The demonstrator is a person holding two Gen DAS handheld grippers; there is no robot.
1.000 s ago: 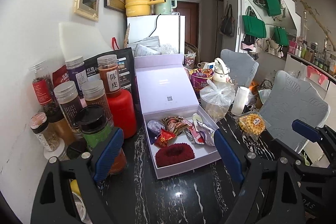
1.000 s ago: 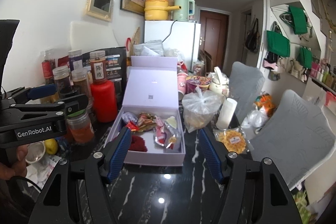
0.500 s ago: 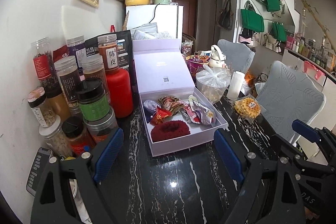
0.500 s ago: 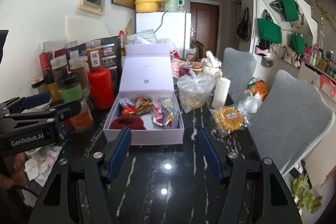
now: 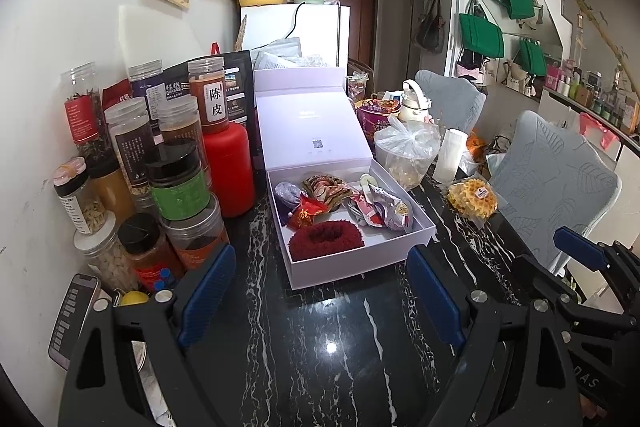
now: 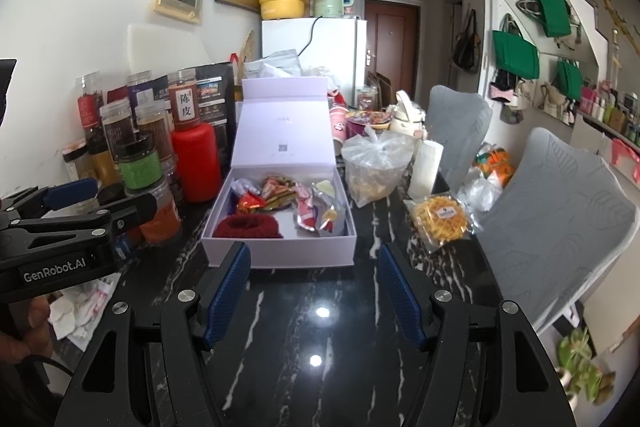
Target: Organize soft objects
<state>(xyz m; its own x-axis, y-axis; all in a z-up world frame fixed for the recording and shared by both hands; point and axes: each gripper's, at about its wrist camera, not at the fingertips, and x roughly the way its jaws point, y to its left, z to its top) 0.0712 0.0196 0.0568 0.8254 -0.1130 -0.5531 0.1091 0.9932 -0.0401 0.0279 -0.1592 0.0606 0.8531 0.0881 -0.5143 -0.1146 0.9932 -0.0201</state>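
An open lavender box (image 5: 360, 263) (image 6: 280, 251) stands on the black marble table, lid upright. Inside lie a dark red fluffy scrunchie (image 5: 326, 241) (image 6: 246, 227), a small red pouch (image 5: 306, 215), a purple soft item (image 5: 286, 193) and crinkled snack packets (image 5: 380, 211) (image 6: 320, 215). My left gripper (image 5: 320, 291) hovers open just short of the box's front wall, with nothing between its blue pads. My right gripper (image 6: 314, 279) is likewise open and empty in front of the box. The left gripper's fingers (image 6: 72, 189) show at the left edge of the right wrist view.
Several spice jars (image 5: 176, 187) and a red bottle (image 5: 230, 171) crowd the wall side left of the box. A tied plastic bag (image 6: 376, 167), a white roll (image 6: 426, 167) and a wrapped waffle (image 6: 440, 219) lie right of it. Two grey chairs (image 6: 560, 219) flank the table's right edge. A phone (image 5: 72, 311) lies near the jars.
Both grippers sank a little toward the tabletop, so more of the black surface shows before the box. Over the last half second they hardly moved. Jaws stayed as wide.
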